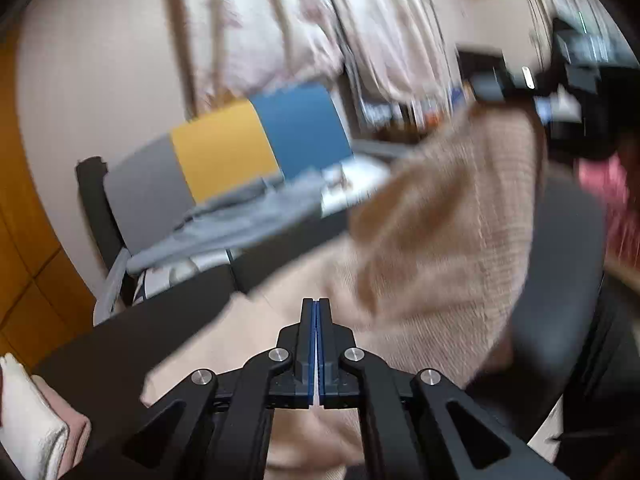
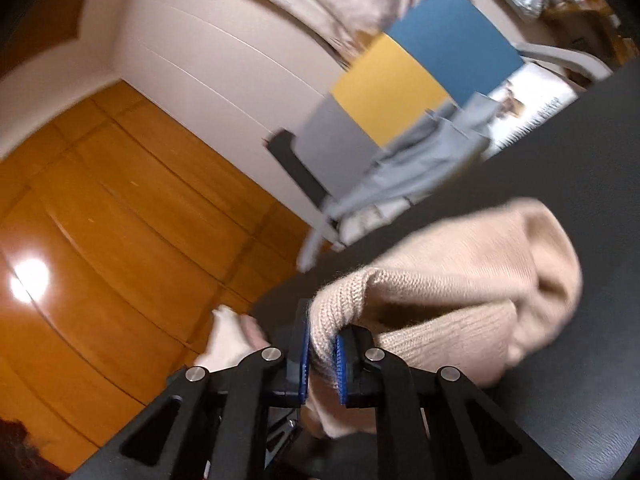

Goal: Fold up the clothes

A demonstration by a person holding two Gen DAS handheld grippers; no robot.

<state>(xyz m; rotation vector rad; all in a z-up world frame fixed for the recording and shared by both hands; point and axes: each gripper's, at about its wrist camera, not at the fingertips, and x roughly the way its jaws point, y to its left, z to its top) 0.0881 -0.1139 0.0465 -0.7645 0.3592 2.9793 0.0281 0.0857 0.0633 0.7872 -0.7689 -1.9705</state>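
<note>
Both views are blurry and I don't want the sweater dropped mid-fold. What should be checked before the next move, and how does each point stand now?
1. Right gripper clamps the beige knit sweater: ok, a ribbed edge sits between the pads.
2. Left gripper holds fabric: cannot tell; jaws shut, sweater lies around them.
3. Dark table bare ahead for laying down: ok.
4. Folded towel clear of the sweater: ok.
5. Sweater flat: not ok, bunched.

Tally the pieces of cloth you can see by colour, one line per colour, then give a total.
Beige: 1, the knit sweater, with both sets of jaws shut on it.
Grey: 1, the garment draped on the chair behind the table.
White: 1, the folded towel at the table's edge.
Total: 3
</note>
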